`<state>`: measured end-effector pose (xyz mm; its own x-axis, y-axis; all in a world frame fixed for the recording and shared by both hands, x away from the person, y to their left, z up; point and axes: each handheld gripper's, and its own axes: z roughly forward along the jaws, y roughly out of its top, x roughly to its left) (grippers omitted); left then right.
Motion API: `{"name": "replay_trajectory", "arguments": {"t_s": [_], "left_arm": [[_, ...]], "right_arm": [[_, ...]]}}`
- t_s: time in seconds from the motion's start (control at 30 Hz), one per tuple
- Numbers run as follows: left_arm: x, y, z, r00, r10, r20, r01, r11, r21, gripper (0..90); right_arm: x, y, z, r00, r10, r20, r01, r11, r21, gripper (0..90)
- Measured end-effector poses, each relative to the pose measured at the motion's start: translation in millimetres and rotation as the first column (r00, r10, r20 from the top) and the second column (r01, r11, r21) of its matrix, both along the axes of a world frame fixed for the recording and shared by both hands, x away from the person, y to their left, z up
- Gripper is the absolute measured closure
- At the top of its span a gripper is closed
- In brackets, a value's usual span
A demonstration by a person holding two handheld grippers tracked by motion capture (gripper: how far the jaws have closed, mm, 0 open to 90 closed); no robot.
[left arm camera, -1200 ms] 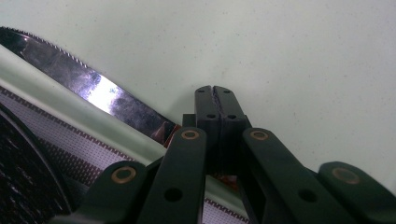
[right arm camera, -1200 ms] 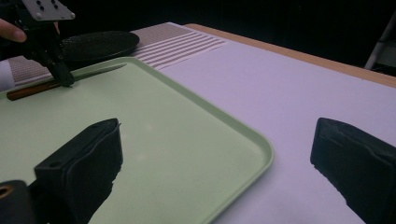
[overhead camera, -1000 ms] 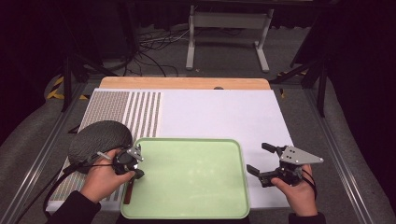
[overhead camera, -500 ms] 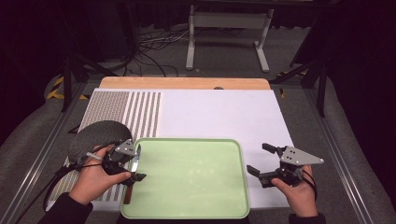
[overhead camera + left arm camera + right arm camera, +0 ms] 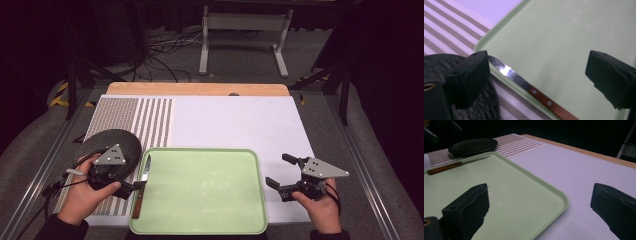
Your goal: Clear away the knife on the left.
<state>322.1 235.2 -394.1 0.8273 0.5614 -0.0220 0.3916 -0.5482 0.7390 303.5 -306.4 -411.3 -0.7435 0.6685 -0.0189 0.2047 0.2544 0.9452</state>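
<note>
**Knife on the tray's rim, both claws apart**

Knife [image 5: 141, 186] lying along the tray's nine-o'clock rim, blade toward twelve, wooden handle toward six, free of both claws.

Largest first: table [image 5: 240, 120], white across the middle and right, striped at the left, with a wooden strip along the twelve-o'clock edge. Next, tray [image 5: 200, 190], pale green, at six o'clock on the table, bare but for the knife on its edge. Then plate [image 5: 110, 145], dark and round, at the tray's ten o'clock on the stripes, just beside the rim. Then the knife itself: in the left gripper view [image 5: 524, 83], blade catching light, two rivets in the brown handle, resting right on the rim with the plate close alongside.

Left gripper [image 5: 141, 185] held at the tray's nine o'clock, over the plate's near edge, tips by the knife's middle. Jaws just been opening, now wide apart, nothing pressed between the pads; knife below and between them, untouched as far as can be told. Grey three-cornered plate on top, cable trailing toward eight.

Right gripper [image 5: 279, 172] held at the tray's three o'clock, over white table, well apart from the knife. Jaws spread wide, nothing between them; tray corner and bare table showing past them in the right gripper view.
</note>
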Motion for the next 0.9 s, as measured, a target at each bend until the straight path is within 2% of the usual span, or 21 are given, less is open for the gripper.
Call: {"name": "replay_trajectory", "arguments": {"t_s": [0.03,0.07,0.1,0.17,0.23,0.27,0.3,0.33,0.37,0.5,0.57,0.63,0.7,0.83,0.9], "left_arm": [[-0.8,3.8,-0.8,1.0,-0.002,-0.005,0.002,0.9997,-0.026,6.7],[-1.9,6.1,-1.2,1.0,0.004,-0.002,-0.004,0.9995,-0.03,6.6],[-4.0,9.9,-2.2,0.9998,0.012,0.015,-0.011,0.9991,-0.042,6.4],[-6.5,17.1,-3.9,0.9996,0.016,0.023,-0.014,0.9969,-0.077,6.1],[-10.5,22.4,-5.6,0.9976,0.032,0.062,-0.027,0.9958,-0.088,6.1],[-11.9,26.9,-7.3,0.9973,0.025,0.069,-0.016,0.9924,-0.122,7.0],[-11.9,26.9,-7.3,0.9973,0.025,0.069,-0.016,0.9924,-0.122,7.3],[-14.4,33.3,-10.8,0.996,0.038,0.081,-0.026,0.9877,-0.154,6.8],[-14.4,33.3,-10.8,0.996,0.038,0.081,-0.026,0.9877,-0.154,6.8],[-18.8,45.1,-18.8,0.9932,0.058,0.101,-0.035,0.9756,-0.217,6.8],[-19.8,48.9,-22.7,0.9929,0.057,0.105,-0.032,0.9731,-0.228,6.9],[-22.0,53.4,-29.2,0.991,0.067,0.115,-0.035,0.965,-0.26,7.0],[-22.3,55.6,-32.2,0.9891,0.072,0.129,-0.035,0.9628,-0.268,6.4],[-24.1,62.9,-42.2,0.9845,0.088,0.152,-0.036,0.9483,-0.315,5.9],[-24.3,65.1,-45.4,0.9824,0.093,0.162,-0.036,0.9454,-0.324,5.4]], "right_arm": [[0.2,0.2,-0.1,1.0,0.0,-0.001,0.0,1.0,0.0,2.8],[0.3,0.5,-0.3,1.0,0.0,-0.001,0.0,1.0,-0.003,2.8],[0.4,0.7,-0.5,1.0,0.001,-0.001,-0.001,1.0,-0.003,2.8],[0.5,1.6,-0.7,1.0,0.004,0.0,-0.004,1.0,-0.004,2.8],[0.7,1.8,-0.9,1.0,0.004,0.0,-0.004,1.0,-0.006,2.8],[0.7,1.9,-0.9,1.0,0.004,0.0,-0.004,1.0,-0.005,2.7],[0.7,1.9,-0.9,1.0,0.004,0.0,-0.004,1.0,-0.005,2.7],[0.7,2.2,-0.9,1.0,0.004,0.001,-0.004,1.0,-0.004,2.7],[0.7,2.2,-0.9,1.0,0.004,0.001,-0.004,1.0,-0.004,2.7],[0.6,2.2,-1.1,1.0,0.005,0.002,-0.005,1.0,-0.006,2.6],[0.6,2.2,-1.1,1.0,0.005,0.003,-0.005,1.0,-0.005,2.6],[0.5,2.1,-1.2,1.0,0.005,0.004,-0.005,1.0,-0.005,2.6],[0.6,2.0,-1.3,1.0,0.006,0.005,-0.006,1.0,-0.004,2.6],[0.7,1.8,-1.6,1.0,0.005,0.008,-0.005,1.0,-0.004,2.4],[0.7,1.8,-1.8,0.9999,0.006,0.01,-0.006,1.0,-0.005,2.4]]}}
